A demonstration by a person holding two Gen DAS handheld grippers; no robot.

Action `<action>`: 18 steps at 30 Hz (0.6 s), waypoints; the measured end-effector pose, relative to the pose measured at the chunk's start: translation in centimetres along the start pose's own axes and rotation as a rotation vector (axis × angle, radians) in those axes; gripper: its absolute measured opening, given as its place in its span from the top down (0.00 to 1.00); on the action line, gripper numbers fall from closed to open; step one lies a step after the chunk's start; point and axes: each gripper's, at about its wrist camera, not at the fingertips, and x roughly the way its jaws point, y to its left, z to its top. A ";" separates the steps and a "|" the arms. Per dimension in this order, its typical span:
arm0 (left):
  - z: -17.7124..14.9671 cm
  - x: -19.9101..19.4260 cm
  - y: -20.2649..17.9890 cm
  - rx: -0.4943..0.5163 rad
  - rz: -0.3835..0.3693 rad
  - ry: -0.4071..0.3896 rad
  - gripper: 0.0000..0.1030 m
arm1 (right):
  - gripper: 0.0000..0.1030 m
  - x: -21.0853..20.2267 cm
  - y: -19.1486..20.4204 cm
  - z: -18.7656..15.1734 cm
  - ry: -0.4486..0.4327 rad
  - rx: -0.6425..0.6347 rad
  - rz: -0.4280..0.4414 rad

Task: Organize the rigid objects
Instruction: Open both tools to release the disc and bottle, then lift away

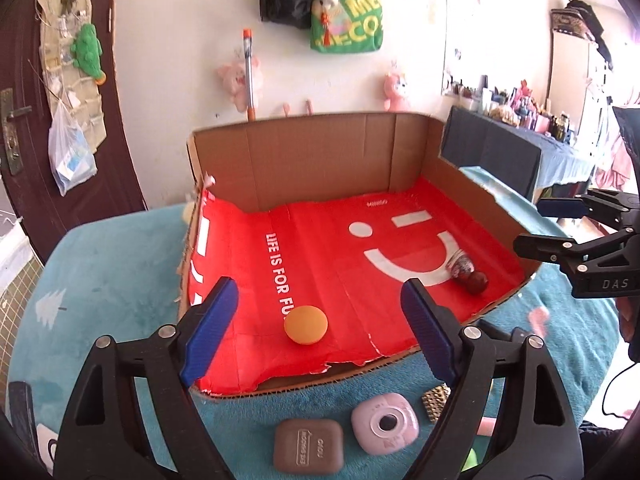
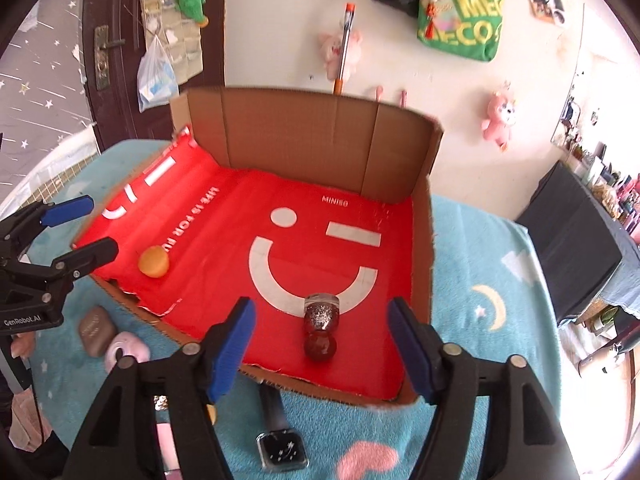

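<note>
A cardboard box (image 1: 320,152) lined with red paper stands on a teal blanket. Inside lie an orange ball (image 1: 306,325) near the front left and a dark red glittery bottle (image 2: 321,328) near the front right. My left gripper (image 1: 324,324) hovers open above the box's front edge, the ball lying free below between its blue pads. My right gripper (image 2: 322,346) is open over the box's front right, the bottle lying free beneath it. In front of the box rest a brown case (image 1: 308,450), a pink round camera (image 1: 386,428) and a smartwatch (image 2: 280,446).
A small studded gold piece (image 1: 434,400) lies by the camera. The box's tall back wall (image 2: 304,136) and right wall (image 2: 424,280) rise above the floor; its front edge is low and torn. A dark bench (image 2: 576,248) stands right of the blanket. Bags and plush toys hang on the wall behind.
</note>
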 end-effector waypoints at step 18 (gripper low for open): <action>-5.4 -10.8 -2.3 -0.065 0.001 -0.229 0.03 | 0.00 -13.3 2.7 -7.8 -0.289 0.084 -0.063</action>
